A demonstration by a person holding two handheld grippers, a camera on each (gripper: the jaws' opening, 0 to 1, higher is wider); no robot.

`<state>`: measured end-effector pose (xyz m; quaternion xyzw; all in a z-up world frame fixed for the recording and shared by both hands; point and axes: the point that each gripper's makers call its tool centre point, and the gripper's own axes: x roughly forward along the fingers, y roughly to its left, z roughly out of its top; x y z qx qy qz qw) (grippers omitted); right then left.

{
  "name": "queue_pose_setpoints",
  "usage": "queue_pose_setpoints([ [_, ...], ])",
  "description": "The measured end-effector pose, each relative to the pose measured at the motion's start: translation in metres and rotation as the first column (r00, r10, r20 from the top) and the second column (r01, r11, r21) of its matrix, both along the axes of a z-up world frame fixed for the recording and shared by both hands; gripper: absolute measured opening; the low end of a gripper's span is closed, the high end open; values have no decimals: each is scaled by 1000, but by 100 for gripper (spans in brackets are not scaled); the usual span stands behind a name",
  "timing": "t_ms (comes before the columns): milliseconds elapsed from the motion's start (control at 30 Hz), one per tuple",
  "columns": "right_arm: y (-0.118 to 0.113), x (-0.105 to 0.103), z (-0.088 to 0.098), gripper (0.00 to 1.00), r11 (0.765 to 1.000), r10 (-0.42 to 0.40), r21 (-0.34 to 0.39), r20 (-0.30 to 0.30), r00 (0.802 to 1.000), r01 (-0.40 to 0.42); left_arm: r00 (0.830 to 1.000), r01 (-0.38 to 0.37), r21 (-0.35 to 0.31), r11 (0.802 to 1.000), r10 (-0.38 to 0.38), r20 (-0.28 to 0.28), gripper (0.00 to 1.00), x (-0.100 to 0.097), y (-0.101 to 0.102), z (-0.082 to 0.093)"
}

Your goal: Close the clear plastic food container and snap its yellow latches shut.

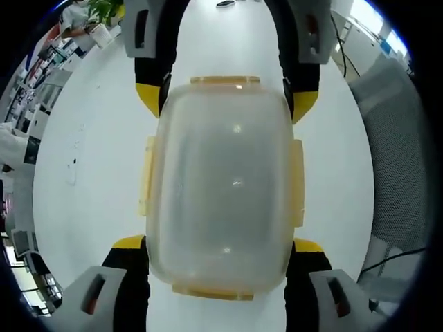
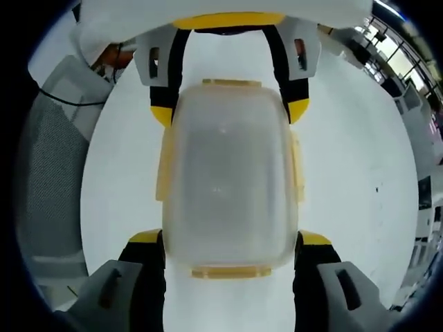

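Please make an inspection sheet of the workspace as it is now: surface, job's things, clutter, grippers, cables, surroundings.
Surface: white table, bare around the box.
Job's things: clear container with lid on; yellow latches on all four sides.
Clutter: small dark marks on the table; nothing else seen.
Grippers: left gripper and right gripper open, jaws straddling opposite ends of the container.
Cables: black cable beside a grey mesh chair.
Surroundings: shelves, plant, window at the far edges.

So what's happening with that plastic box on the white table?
A person works two handheld grippers from opposite ends of a clear food container on a white table. The left gripper and right gripper each straddle one end, jaws open. The lid is on; the yellow latches look undone.
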<state>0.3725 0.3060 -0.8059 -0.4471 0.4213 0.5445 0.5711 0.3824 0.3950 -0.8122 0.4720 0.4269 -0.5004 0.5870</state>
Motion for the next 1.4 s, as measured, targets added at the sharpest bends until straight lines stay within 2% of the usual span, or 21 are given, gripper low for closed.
queue_pose_setpoints([
  [167,-1,11,1,73,1000,-4,-18,2,1000,4,1000,5,-10,1000,-5,-1,78,12,0,1],
  [633,-3,21,0,73,1000,-13,-18,0,1000,13,1000,10,-12,1000,-10,3,78,23,-3,1],
  [1400,-4,25,1,74,1000,-11,-25,4,1000,11,1000,27,-19,999,-27,6,79,27,-2,2],
])
